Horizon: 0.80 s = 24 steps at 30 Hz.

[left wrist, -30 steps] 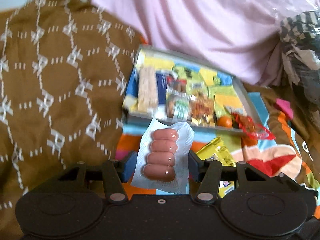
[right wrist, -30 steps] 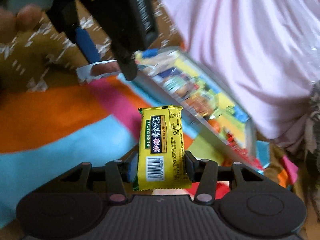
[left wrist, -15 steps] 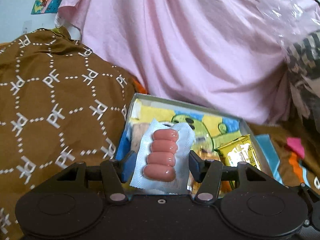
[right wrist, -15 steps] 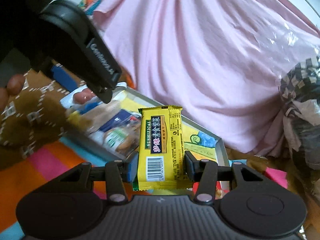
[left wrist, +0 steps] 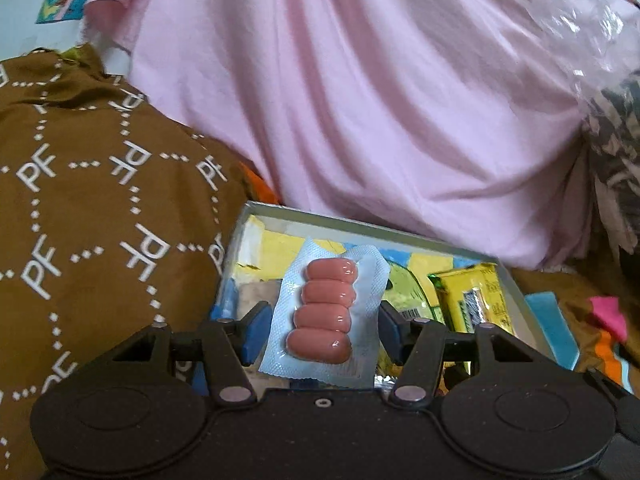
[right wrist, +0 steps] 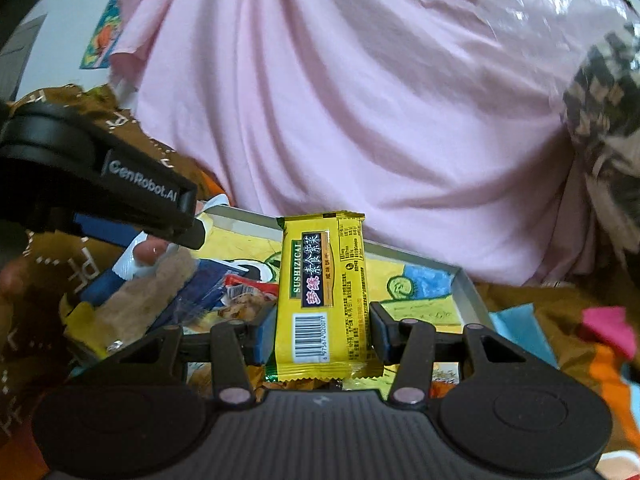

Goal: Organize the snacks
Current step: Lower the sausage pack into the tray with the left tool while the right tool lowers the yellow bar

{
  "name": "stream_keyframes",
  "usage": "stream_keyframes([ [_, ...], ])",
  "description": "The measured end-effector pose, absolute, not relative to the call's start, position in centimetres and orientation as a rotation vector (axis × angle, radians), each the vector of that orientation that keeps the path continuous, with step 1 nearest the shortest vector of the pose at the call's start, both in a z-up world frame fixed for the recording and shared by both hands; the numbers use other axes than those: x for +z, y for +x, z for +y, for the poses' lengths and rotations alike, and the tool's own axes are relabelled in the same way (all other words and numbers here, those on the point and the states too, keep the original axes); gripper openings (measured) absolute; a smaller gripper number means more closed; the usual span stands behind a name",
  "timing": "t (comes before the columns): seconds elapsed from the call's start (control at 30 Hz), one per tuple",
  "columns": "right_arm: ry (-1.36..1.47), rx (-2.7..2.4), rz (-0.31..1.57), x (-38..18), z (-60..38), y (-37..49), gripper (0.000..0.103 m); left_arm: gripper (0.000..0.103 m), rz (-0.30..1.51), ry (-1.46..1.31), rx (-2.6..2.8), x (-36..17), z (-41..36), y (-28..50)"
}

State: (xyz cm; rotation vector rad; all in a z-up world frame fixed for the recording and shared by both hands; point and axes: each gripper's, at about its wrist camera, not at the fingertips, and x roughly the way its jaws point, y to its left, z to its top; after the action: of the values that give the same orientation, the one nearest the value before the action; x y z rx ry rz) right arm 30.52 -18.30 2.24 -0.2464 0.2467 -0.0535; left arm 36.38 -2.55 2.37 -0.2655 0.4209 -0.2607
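Both claws have advanced from the striped cloth to the tray, which was well ahead a second ago and now lies directly beneath their tips; the right claw has also rolled level.

Step in hand: delivery of two snacks into the tray (left wrist: 362,227). It rests on bedding against a pink sheet (left wrist: 380,100), with a brown patterned cloth (left wrist: 92,208) to its left. Its left end is already crowded with packets; its right end shows bare printed floor in the right wrist view.

Left claw (left wrist: 320,326): set at a middling width, jaws closed on the edges of the sausage pack (left wrist: 326,316), which stands upright between them, four sausages stacked. It hangs over the tray's left part. Seen from the right wrist view, this claw (right wrist: 160,240) is just above the piled packets.

Right claw (right wrist: 318,336): middling width, jaws pressed on both sides of the yellow bar (right wrist: 322,292), held upright with barcode lowest. It sits over the tray's near edge, right of the left claw.

Judgement: the next move calls for lowering each snack into a free spot and releasing. The left has little clear floor and may have to lay its pack on others; the right has open space ahead.
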Motion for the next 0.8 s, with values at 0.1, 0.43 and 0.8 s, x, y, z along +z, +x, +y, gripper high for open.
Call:
stream_keyframes([
  [0.1,-0.227,-0.042,0.291,1.8,-18.8,31.4,0.052,0.06,0.453,-0.227,-0.271,1.5,-3.4,36.9],
  [0.43,-0.245,-0.026,0.374,0.1,-18.2,31.7,0.053,0.063,0.462,-0.181,-0.284,0.1,-4.6,37.2],
  [0.8,-0.24,-0.036,0.377,0.1,-18.2,31.8,0.061,0.081,0.462,-0.201,-0.285,0.0,-4.4,37.3],
])
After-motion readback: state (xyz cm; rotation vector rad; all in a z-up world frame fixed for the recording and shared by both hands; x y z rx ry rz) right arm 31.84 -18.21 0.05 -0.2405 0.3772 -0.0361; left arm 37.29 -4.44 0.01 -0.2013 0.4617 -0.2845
